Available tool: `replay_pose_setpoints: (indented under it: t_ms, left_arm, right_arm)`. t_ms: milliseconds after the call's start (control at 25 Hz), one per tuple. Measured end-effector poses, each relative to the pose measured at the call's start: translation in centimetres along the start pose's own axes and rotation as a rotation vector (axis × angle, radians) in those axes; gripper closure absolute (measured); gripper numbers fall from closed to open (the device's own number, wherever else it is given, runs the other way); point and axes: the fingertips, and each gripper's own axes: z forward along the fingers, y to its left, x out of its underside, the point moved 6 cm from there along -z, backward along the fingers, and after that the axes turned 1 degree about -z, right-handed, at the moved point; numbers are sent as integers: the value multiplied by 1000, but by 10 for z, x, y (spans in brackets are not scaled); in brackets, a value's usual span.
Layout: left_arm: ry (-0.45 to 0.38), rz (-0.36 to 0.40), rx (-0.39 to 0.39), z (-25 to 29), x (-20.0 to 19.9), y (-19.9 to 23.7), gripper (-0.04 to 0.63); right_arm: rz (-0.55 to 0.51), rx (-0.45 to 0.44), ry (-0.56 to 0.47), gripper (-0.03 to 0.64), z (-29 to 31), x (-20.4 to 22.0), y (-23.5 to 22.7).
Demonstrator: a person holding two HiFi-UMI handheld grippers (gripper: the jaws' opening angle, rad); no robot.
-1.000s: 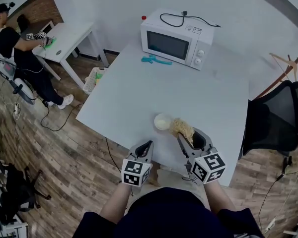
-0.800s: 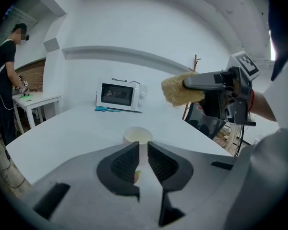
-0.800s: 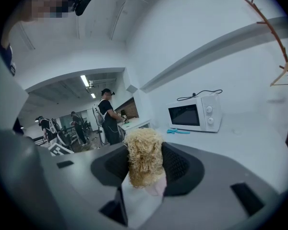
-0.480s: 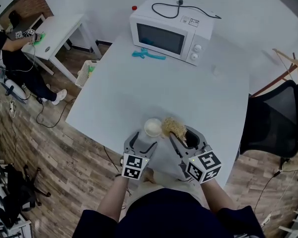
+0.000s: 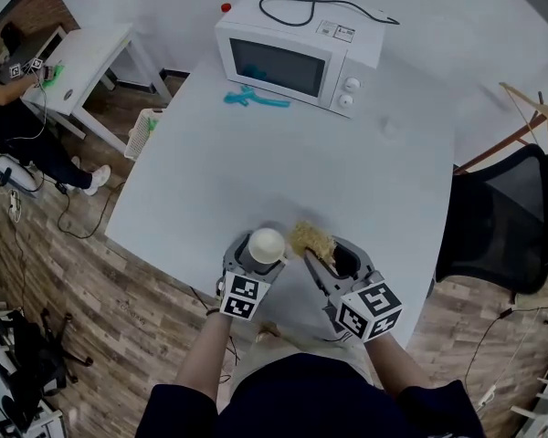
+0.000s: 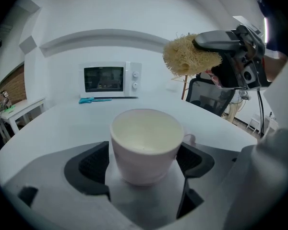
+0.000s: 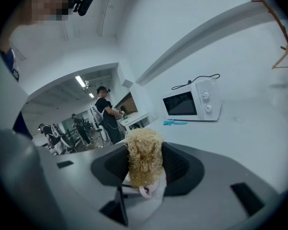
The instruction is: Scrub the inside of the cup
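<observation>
Left gripper (image 6: 144,157) sits low over the wide pale-grey counter (image 5: 347,181), near its front edge; a white box-shaped microwave (image 5: 288,57) stands at the far side. The left jaws have just been opening. They stand spread around the upright white ceramic cup (image 5: 266,245), not pressing it. Just beside the cup, the right gripper (image 7: 145,169) is clamped on a tan fibrous scrubbing pad (image 5: 310,238).

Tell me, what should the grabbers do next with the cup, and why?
Probably close the left gripper on the white cup. Its jaws have just been opening, and the cup stands between them, not yet pinched. The right gripper clamps the loofah scrubber, which hangs beside the cup, not inside. Holding the cup first should keep it from sliding when scrubbing starts.
</observation>
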Motion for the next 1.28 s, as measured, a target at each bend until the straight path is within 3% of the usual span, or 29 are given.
replay_pose_setpoints:
  t_ms: [240, 680, 920, 1280]
  left_arm:
    - [-9, 33, 40, 20, 0, -2, 172]
    - [-25, 37, 29, 26, -4, -4, 173]
    - [-13, 26, 27, 13, 3, -12, 173]
    - [-68, 28, 20, -28, -7, -27, 173]
  right_arm:
    - [10, 8, 14, 439, 2, 3, -8]
    - [6, 18, 23, 440, -4, 10, -8]
    - [-5, 12, 9, 440, -9, 11, 1]
    - [-14, 29, -36, 440, -25, 15, 23]
